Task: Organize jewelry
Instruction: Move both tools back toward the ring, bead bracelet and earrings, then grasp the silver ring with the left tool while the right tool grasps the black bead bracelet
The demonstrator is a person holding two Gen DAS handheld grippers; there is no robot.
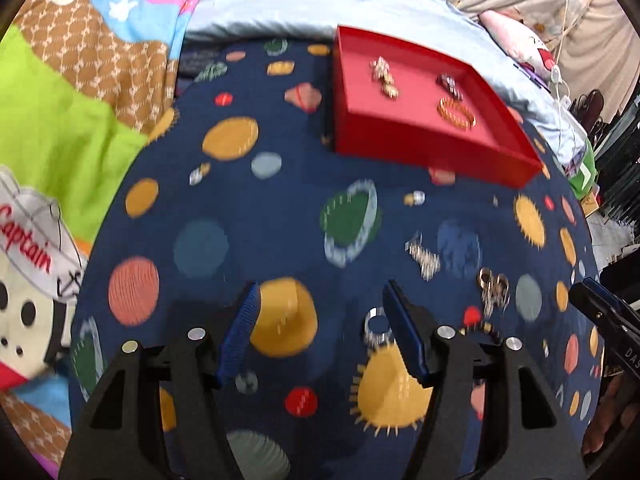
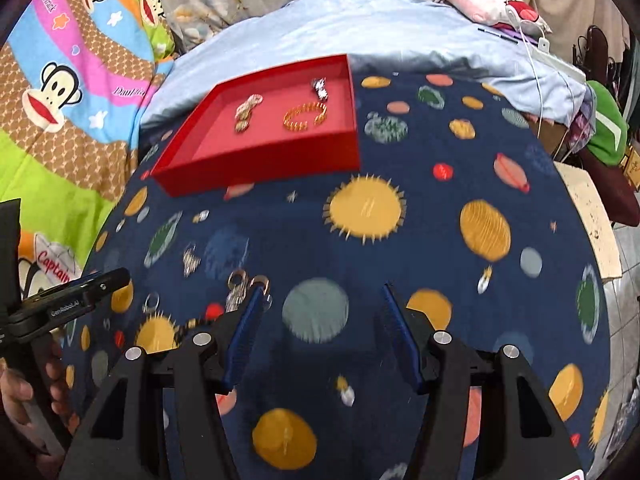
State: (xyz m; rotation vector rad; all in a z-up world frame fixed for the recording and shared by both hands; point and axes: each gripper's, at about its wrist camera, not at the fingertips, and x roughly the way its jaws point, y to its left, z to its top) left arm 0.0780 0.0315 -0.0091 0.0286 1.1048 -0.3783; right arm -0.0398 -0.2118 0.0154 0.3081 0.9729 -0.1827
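A red tray [image 1: 432,142] is seen from both wrist cameras on a navy planet-print cloth [image 1: 280,208]. In it lie a gold beaded bracelet [image 1: 457,113], a pale gold chain piece [image 1: 385,77] and a small dark-and-silver piece [image 1: 450,85]; the last is too blurred for its kind to be told. The chain piece is stretched roughly along the tray's depth in the left wrist view, and the bracelet's open gap is turned toward the tray's far wall in the right wrist view.

The left gripper [image 1: 322,322] is held with its jaws spread apart and nothing between them. A silver ring [image 1: 377,326] is shown just beside the inner face of its right finger, lying on the cloth; contact cannot be told. A glittering silver chain piece [image 1: 424,256] and a pair of linked hoops [image 1: 494,284] lie loose on the cloth ahead and to the right.

The right gripper [image 2: 322,322] is likewise held wide apart and empty. Only its view shows the hoops just at the tip of its left finger [image 2: 244,328], their dangling part running toward the camera. A beaded piece behind that finger is largely hidden. The far right of the cloth and a white cable [image 2: 538,64] on the light blue bedding [image 2: 360,28] are shown in this view
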